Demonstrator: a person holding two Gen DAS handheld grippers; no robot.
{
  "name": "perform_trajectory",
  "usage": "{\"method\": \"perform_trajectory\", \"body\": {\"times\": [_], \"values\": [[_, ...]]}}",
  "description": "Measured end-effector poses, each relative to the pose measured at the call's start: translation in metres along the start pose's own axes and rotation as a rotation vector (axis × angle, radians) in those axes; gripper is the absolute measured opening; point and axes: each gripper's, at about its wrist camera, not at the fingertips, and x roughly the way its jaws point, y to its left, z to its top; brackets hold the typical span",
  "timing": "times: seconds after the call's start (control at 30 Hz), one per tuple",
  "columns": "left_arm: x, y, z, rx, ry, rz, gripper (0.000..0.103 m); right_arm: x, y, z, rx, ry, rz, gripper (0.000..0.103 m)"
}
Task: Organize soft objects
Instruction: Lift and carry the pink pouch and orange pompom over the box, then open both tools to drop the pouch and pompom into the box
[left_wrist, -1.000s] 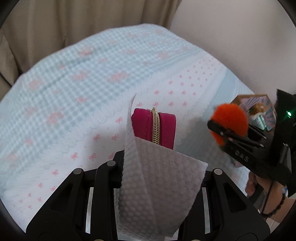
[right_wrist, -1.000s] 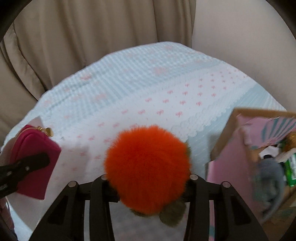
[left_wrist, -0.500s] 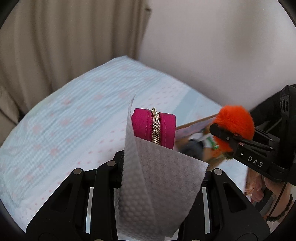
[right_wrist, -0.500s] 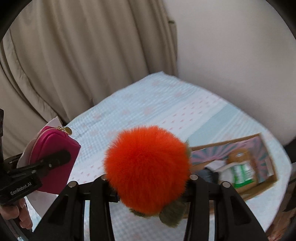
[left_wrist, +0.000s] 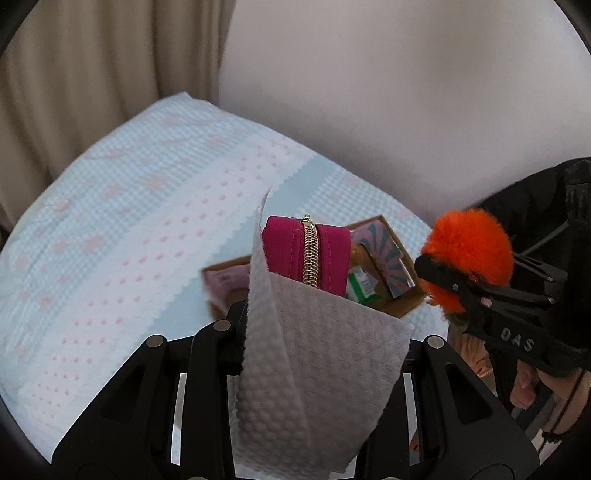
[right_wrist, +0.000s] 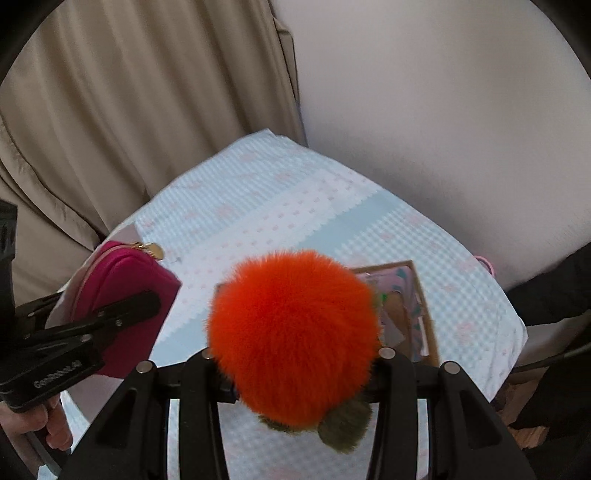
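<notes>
My left gripper (left_wrist: 314, 325) is shut on a magenta zip pouch (left_wrist: 288, 254) together with a white embossed paper sheet (left_wrist: 317, 369) that wraps its front. The right wrist view shows the same pouch (right_wrist: 122, 277) at the left, clamped by a black finger (right_wrist: 122, 306). My right gripper (right_wrist: 295, 365) is shut on a fluffy orange pompom (right_wrist: 291, 328) with olive-green tufts beneath it. From the left wrist view the pompom (left_wrist: 469, 243) hangs at the right. Both grippers hover above an open cardboard box (left_wrist: 402, 299), seen past the pompom as the box (right_wrist: 424, 306).
The box lies on a pale blue and white bedspread (left_wrist: 129, 229) with pink bows and holds a green packet (left_wrist: 360, 284). Beige curtains (right_wrist: 129, 92) hang behind the bed at the left and a plain wall (right_wrist: 443, 110) at the right. A hand (left_wrist: 524, 391) holds the right gripper.
Both grippers have risen and swung right with their loads. The box, at the right edge a second ago, now lies right behind the pouch and pompom. More wall shows.
</notes>
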Motion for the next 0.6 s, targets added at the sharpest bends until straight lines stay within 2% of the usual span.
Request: {"method": "perform_trajectory", "body": {"times": [0.13,0.27,0.4,0.47,0.5,0.53,0.57,0.6], "values": [[0.050,-0.022,0.012,-0.007,0.045,0.012,0.027,0.020,-0.029,0.002,-0.024,0.045,0.005,0.039],[0.096,-0.027,0.018,-0.049,0.099,0.023,0.027,0.050,-0.053,-0.001,-0.050,0.104,0.019,0.039],[0.123,-0.027,0.015,-0.058,0.138,0.061,0.027,0.080,-0.075,-0.005,-0.044,0.169,0.037,0.040],[0.133,-0.026,0.013,-0.051,0.164,0.077,0.028,0.092,-0.084,-0.006,-0.027,0.194,0.049,0.045],[0.137,-0.023,0.011,-0.047,0.179,0.082,0.034,0.096,-0.087,-0.005,-0.017,0.199,0.055,0.048],[0.141,-0.022,0.011,-0.049,0.195,0.081,0.048,0.100,-0.090,-0.005,-0.006,0.203,0.063,0.059],[0.143,-0.021,0.011,-0.051,0.200,0.085,0.063,0.103,-0.093,-0.004,0.004,0.206,0.071,0.077],[0.143,-0.020,0.011,-0.049,0.197,0.094,0.094,0.105,-0.095,-0.003,0.013,0.206,0.081,0.087]]}}
